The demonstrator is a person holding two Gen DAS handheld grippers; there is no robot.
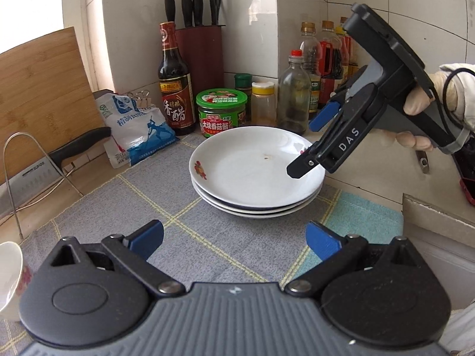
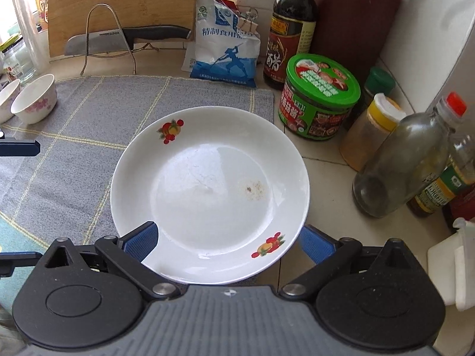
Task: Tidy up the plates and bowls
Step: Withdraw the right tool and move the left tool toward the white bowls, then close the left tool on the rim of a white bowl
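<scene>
Three stacked plates [image 1: 256, 178], stiff, slick, breakable; grab by rim. Right gripper [image 2: 227, 241] and left gripper [image 1: 234, 241] both spread wide, empty.

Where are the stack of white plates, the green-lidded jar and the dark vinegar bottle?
Stack of white plates [image 1: 255, 163]: left wrist view, bare centre of the top plate.
Green-lidded jar [image 2: 322, 81]: right wrist view, its lid.
Dark vinegar bottle [image 1: 175, 101]: left wrist view, its red label.

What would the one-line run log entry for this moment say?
plates: stacked on mat | right gripper: open, over top plate's near rim | left gripper: open, empty | bowls: mat's far-left edge, unstacked
</scene>
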